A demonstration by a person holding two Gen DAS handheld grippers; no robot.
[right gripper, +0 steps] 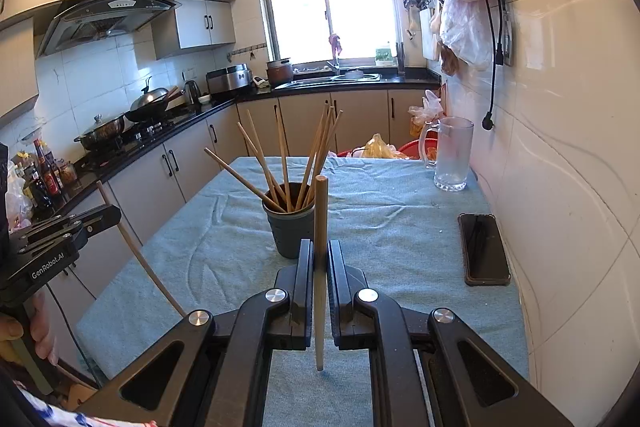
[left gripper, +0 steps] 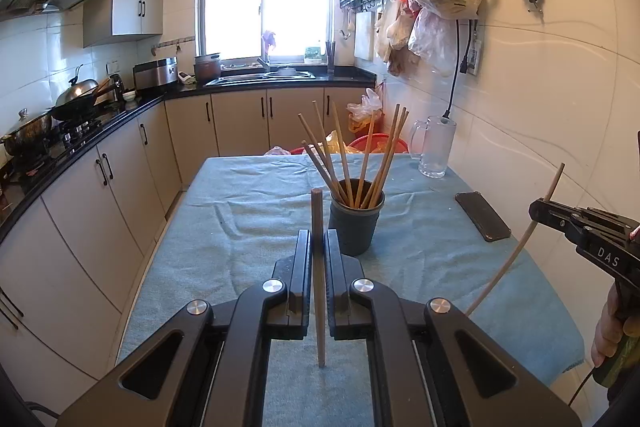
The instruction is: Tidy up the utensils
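Here, left to right across the table:
Left gripper (left gripper: pixel 319 241): clamped on one wooden chopstick (left gripper: pixel 318 267), held near upright, thin tip hanging below the jaws.
Holder cup (left gripper: pixel 356 217): dark, standing mid-table on the blue cloth (left gripper: pixel 248 211), already bristling with chopsticks (left gripper: pixel 344 155) that lean outward.
Right gripper (right gripper: pixel 320 253): likewise closed on a second chopstick (right gripper: pixel 320 267), upright, just short of the cup.
Phone (right gripper: pixel 484 247): flat near the wall, well apart.
Handling: light, stiff, smooth sticks; likely to pivot in the pads, so a mid-shaft hold looks steadiest.
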